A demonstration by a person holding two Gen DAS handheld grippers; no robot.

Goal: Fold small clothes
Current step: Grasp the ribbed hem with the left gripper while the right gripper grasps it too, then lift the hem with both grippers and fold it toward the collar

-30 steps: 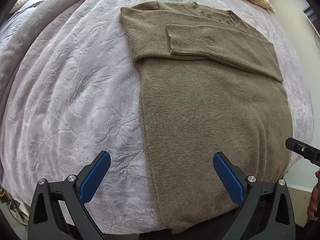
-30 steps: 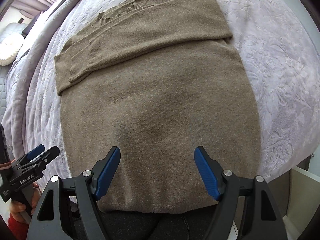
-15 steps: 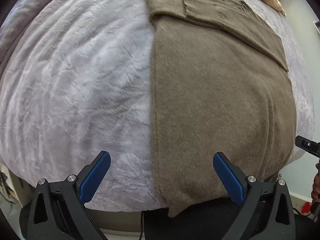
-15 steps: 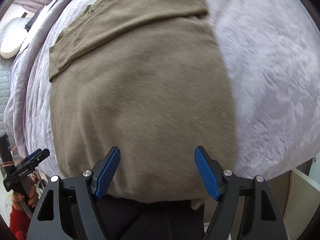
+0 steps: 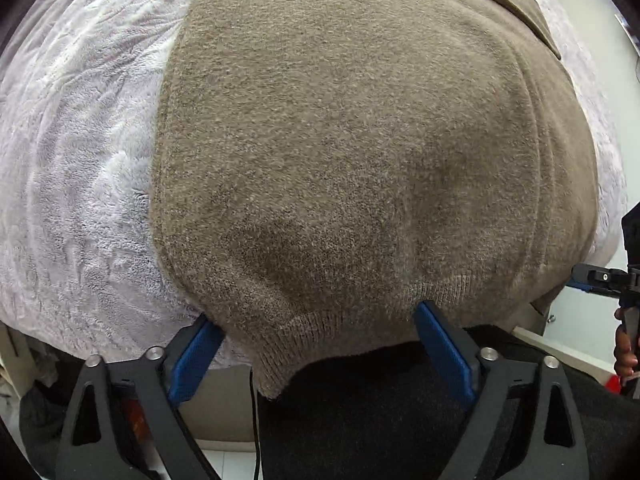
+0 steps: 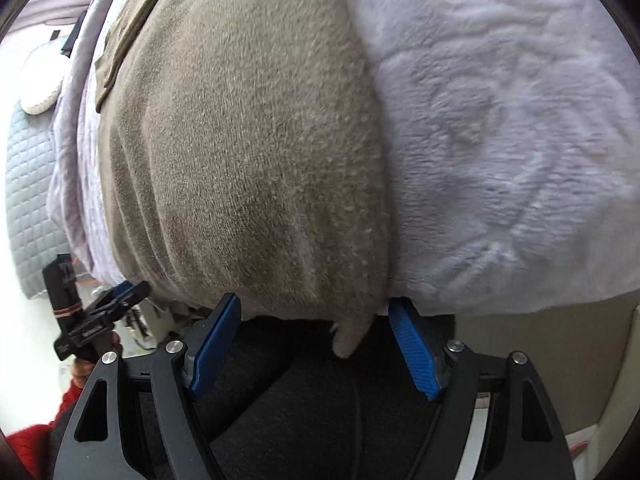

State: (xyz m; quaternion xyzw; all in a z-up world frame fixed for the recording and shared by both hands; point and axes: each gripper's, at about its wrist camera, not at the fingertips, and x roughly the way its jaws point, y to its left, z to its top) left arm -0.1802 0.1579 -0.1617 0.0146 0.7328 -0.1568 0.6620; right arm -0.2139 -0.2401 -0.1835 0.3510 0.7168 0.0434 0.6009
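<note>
The brown knitted sweater (image 5: 360, 152) lies flat on a pale plush blanket (image 5: 72, 168) covering a bed, its ribbed hem hanging over the near edge. Its upper part, with a folded-over sleeve (image 5: 520, 4), is cut off at the top of both views, so the neckline cannot be made out.

The left gripper (image 5: 320, 344) sits at the hem's left corner. Its jaws are closing with the hem between them; the pads do not yet press the fabric. The tip of the left blue pad (image 5: 196, 356) is hidden under the cloth edge.

The right gripper (image 6: 316, 340) stands wide at the hem's right corner (image 6: 348, 340), which dangles between the pads without touching either. Nothing is gripped.

Below the hem lies dark fabric (image 5: 400, 420); what it belongs to cannot be told. In the right wrist view the blanket is blurred, and a red sleeve (image 6: 24, 440) is cut off at the lower left corner.
</note>
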